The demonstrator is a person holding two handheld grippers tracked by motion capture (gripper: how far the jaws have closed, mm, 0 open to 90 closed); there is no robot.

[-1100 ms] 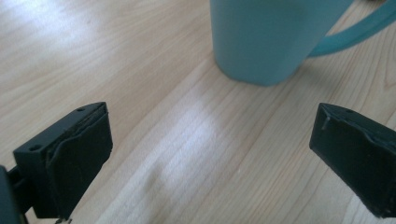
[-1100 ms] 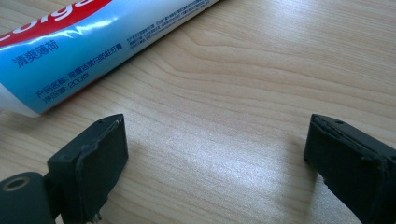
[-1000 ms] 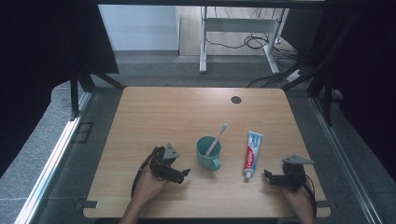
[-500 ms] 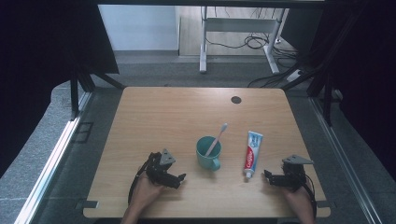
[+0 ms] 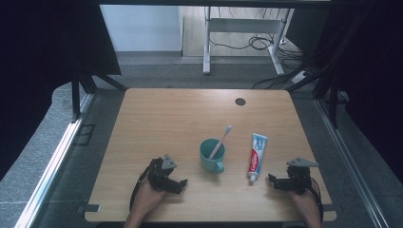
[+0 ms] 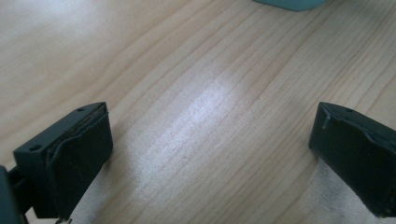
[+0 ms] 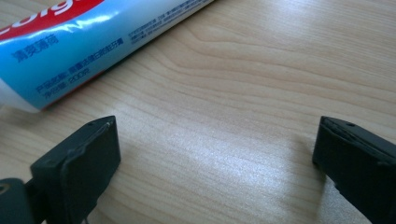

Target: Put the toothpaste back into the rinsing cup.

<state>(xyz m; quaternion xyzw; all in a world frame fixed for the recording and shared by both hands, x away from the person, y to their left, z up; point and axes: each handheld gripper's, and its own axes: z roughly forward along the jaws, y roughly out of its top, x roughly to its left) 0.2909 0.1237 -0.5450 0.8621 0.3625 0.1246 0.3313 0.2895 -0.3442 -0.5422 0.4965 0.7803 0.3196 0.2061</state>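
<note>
Two grippers rest low on the desk [image 5: 157, 118], each with jaws spread wide and gripping nothing. My left gripper [image 5: 178, 184] sits at 8 o'clock from the teal mug [image 5: 211, 159], which holds a toothbrush [image 5: 220, 142] leaning toward 1 o'clock. My right gripper [image 5: 273, 181] lies just beside the cap end of the toothpaste tube [image 5: 256, 156], at its 4 o'clock. Judged from this layout, no grasp is made yet: tube and toothbrush both remain to be picked up.
</note>
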